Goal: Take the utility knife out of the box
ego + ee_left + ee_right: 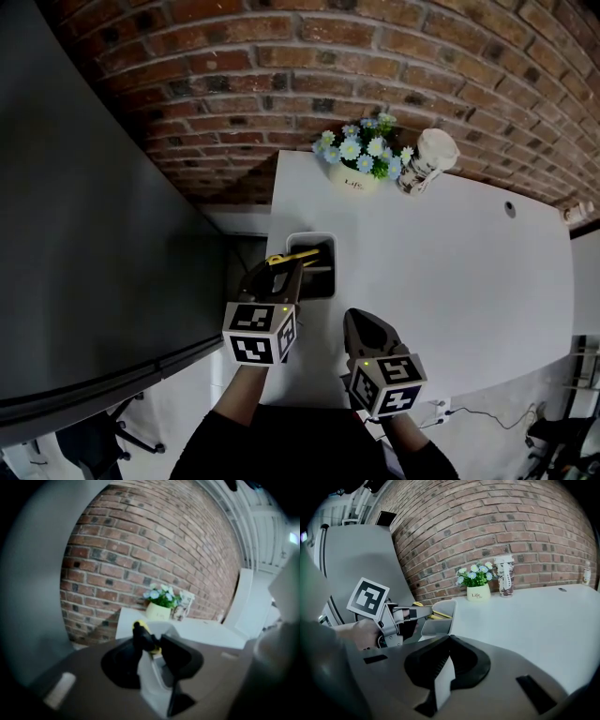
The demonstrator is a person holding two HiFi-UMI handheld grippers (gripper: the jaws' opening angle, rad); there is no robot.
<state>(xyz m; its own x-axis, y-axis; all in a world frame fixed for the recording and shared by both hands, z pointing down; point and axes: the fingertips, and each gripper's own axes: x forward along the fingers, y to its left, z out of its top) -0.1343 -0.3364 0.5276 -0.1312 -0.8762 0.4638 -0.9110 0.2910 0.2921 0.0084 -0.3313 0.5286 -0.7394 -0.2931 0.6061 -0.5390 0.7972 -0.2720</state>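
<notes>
A small grey open box (322,281) stands at the left edge of the white table (450,272). The yellow and black utility knife (292,256) lies slanted at the box's top, its tip over the rim. My left gripper (281,272) reaches in from the near side and is shut on the knife (140,632), which shows between its pads (151,641). In the right gripper view the left gripper (423,612) holds the yellow knife (437,615) at the box (440,623). My right gripper (366,330) hovers over the table near the front edge, shut and holding nothing (449,641).
A pot of blue and white flowers (356,161) and a paper cup (427,161) stand at the table's far edge by the brick wall. A dark panel (94,234) runs along the left, close to the box. A cable (487,412) lies on the floor.
</notes>
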